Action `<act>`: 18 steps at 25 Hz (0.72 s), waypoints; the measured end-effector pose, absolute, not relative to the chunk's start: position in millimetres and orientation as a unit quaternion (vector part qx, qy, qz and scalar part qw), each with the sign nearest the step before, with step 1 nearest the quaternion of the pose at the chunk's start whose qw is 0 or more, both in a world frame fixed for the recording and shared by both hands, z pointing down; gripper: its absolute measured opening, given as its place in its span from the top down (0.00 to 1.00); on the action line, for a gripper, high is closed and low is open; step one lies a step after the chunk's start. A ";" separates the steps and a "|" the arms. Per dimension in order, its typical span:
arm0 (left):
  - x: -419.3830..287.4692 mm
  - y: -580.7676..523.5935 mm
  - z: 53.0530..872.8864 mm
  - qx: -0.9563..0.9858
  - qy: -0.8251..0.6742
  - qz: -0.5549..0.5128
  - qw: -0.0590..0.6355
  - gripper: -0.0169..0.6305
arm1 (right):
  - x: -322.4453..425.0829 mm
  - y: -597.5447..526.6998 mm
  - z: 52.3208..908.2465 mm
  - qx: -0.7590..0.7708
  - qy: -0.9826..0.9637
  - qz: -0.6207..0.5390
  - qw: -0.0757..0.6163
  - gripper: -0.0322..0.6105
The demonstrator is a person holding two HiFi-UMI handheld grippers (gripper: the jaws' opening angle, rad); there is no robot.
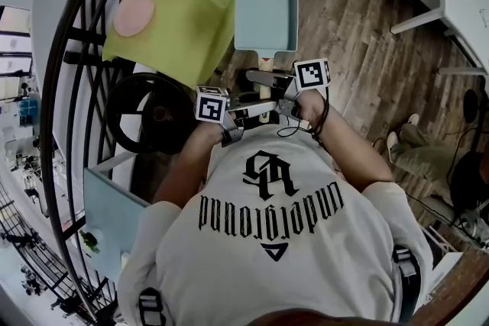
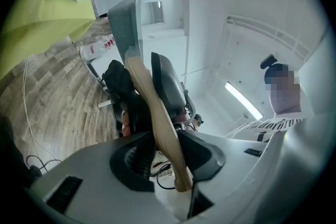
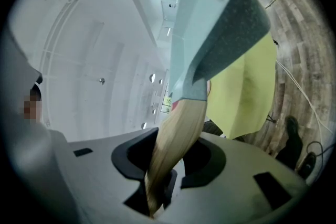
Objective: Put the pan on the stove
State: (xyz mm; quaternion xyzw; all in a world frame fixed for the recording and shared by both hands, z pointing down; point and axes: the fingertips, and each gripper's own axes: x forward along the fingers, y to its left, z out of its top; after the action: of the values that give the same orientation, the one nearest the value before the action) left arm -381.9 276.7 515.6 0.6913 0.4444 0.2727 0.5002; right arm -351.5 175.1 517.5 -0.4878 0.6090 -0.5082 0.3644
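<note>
Two tongs, left tongs (image 2: 168,157) and right tongs (image 3: 168,161), clamp the single wooden handle (image 2: 144,86) of one pan (image 1: 265,14).

Matt pale-blue pan (image 1: 265,14), seemingly speckled underneath, with smooth wooden handle (image 3: 176,139).

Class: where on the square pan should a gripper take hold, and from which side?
Take the handle, the only slim part; the pan itself has wide, flared walls. Come in from the handle end, jaws either side of it, as the left gripper and right gripper grip it now.
</note>
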 end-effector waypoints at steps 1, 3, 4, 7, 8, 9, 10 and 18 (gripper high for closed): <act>-374.4 273.5 515.5 0.689 0.447 0.273 0.500 0.75 | -343.4 172.3 517.8 -0.490 0.607 -0.509 0.364 0.75; -360.6 266.6 513.6 0.686 0.452 0.274 0.500 0.75 | -328.6 166.6 516.8 -0.493 0.604 -0.510 0.364 0.75; -352.6 262.2 512.5 0.686 0.454 0.273 0.499 0.75 | -320.0 163.2 517.3 -0.496 0.602 -0.511 0.361 0.75; -322.7 242.3 510.8 0.690 0.456 0.267 0.495 0.75 | -290.1 143.5 517.1 -0.502 0.602 -0.510 0.354 0.75; -312.3 233.9 511.0 0.691 0.457 0.265 0.494 0.75 | -280.3 133.8 515.8 -0.500 0.604 -0.508 0.356 0.75; -301.6 224.7 511.2 0.691 0.458 0.264 0.493 0.74 | -269.9 123.8 514.9 -0.499 0.606 -0.507 0.356 0.75; -290.5 215.0 510.9 0.692 0.459 0.263 0.492 0.75 | -258.7 114.0 514.3 -0.500 0.607 -0.506 0.355 0.75; -211.2 138.6 496.0 0.687 0.472 0.264 0.485 0.75 | -178.3 37.9 498.3 -0.507 0.602 -0.500 0.360 0.75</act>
State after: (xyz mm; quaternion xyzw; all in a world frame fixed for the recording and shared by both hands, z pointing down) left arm -211.2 138.6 496.0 0.6868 0.4722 0.2640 0.4854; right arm -178.3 37.9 498.3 -0.5074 0.6023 -0.5004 0.3596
